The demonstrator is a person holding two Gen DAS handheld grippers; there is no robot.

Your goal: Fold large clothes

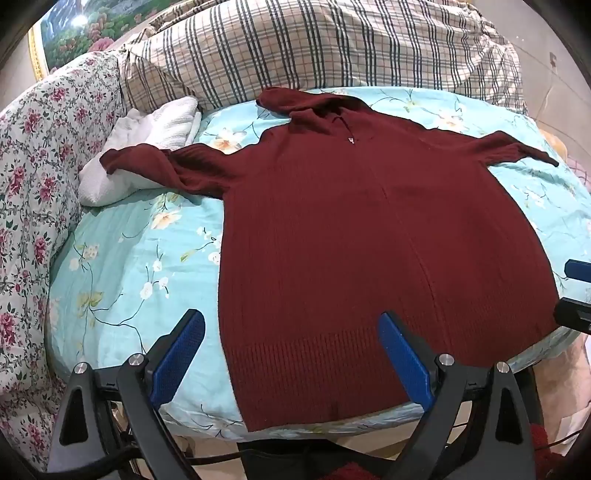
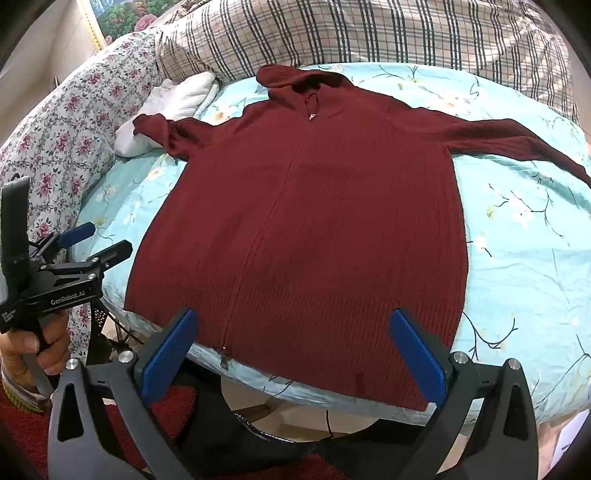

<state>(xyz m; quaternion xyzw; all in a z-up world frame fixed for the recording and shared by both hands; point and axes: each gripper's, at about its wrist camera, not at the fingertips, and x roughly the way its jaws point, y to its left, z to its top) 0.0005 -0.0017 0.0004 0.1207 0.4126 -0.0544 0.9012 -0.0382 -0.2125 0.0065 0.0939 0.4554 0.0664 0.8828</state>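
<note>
Dark red ribbed hooded cardigan (image 1: 369, 229) on my light blue sheet (image 1: 122, 266) with white flowers; plaid grey-cream quilt (image 1: 314, 48), pink-floral cover (image 1: 40, 155), white towel (image 1: 162, 122); my tongs' pads (image 2: 166, 358) blue.

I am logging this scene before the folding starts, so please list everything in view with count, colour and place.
hooded zip sweater: one, dark red, spread flat front-up on the bed, sleeves out to both sides
bedsheet: one, light blue with flower print, under the sweater
white towel: one, white, bunched by the sweater's left-hand sleeve, whose cuff lies on it
floral quilt: one, white with pink flowers, along the bed's left edge
plaid blanket: one, beige with dark stripes, heaped behind the hood
framed picture: one, flowers and greenery, far left corner
left gripper: one, black with blue fingers, open, above the hem
right gripper: one, black with blue fingers, open, above the hem
hand: one, holding the left gripper's handle
</note>
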